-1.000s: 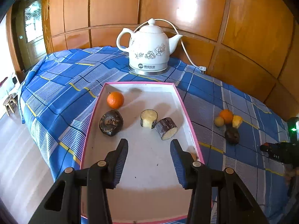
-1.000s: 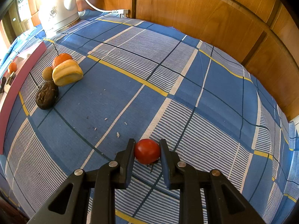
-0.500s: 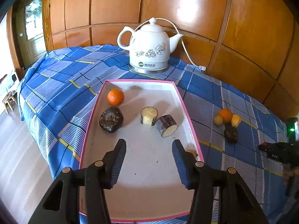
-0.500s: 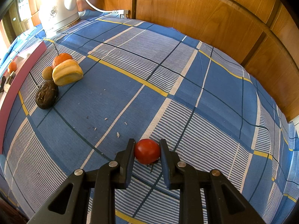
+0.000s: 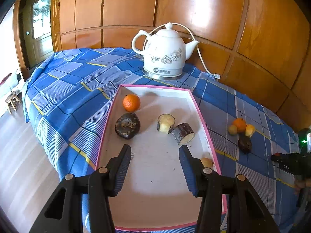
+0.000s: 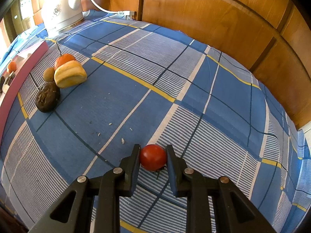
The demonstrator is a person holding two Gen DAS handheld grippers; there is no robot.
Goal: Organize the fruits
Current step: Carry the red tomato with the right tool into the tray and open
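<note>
Your left gripper (image 5: 155, 149) hangs over the near half of the pink-rimmed white tray (image 5: 202, 114), jaws apart with nothing between them after just widening; bare tray floor lies ahead. Farther in sit an orange tangerine (image 5: 131, 102), a dark wrinkled fruit (image 5: 127, 125) and two cut cane pieces (image 5: 175, 128); a small tan fruit (image 5: 207, 162) hugs the right rim. On the blue checked cloth (image 6: 126, 101) a small fruit pile (image 6: 58, 77) lies just right of the tray. Well right, your right gripper (image 6: 153, 155) clamps the red tomato (image 6: 153, 159), resting on open cloth.
</note>
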